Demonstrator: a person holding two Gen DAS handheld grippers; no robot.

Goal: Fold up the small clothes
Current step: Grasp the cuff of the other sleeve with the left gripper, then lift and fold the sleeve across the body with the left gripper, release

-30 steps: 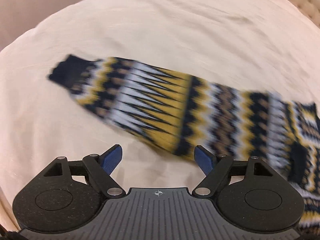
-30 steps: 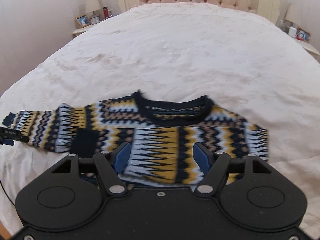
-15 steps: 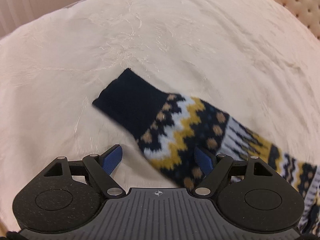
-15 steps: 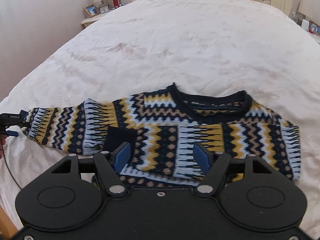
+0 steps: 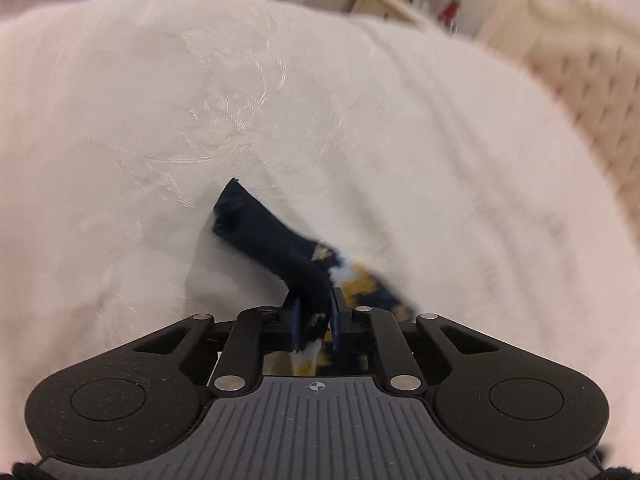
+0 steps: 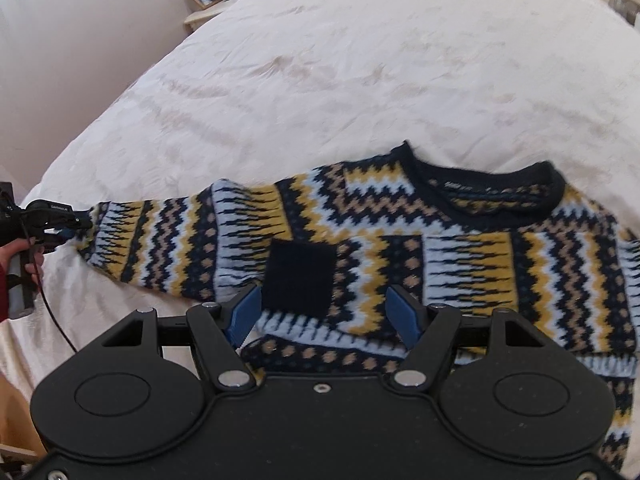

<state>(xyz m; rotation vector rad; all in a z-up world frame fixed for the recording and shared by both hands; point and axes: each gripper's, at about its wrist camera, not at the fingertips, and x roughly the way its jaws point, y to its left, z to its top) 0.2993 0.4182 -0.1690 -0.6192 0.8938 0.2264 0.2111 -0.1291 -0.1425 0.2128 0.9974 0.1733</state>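
A knitted sweater [image 6: 400, 240] in navy, yellow, tan and pale blue zigzags lies flat on the white bedcover [image 6: 360, 60], neck towards the headboard. One sleeve stretches out to the left. The other sleeve is folded over the chest, ending in a dark cuff [image 6: 300, 272]. My left gripper [image 5: 314, 312] is closing: its pads press on the navy cuff [image 5: 256, 232] of the outstretched sleeve. The right wrist view shows that left gripper [image 6: 76, 224] at the sleeve's end, held by a hand [image 6: 24, 256]. My right gripper [image 6: 324, 312] hovers open over the sweater's lower front, with nothing between its fingers.
The bedcover spreads wide beyond the sweater. A nightstand [image 6: 208, 4] with a photo frame and a lamp stands at the far left of the bed. A tufted headboard [image 5: 580, 80] is at the far end. A thin cable [image 6: 52, 312] hangs from the left tool.
My left gripper slid along the sleeve to its end and shut on the navy cuff, which now stands up from the bed. The right gripper moved in over the sweater, still open.
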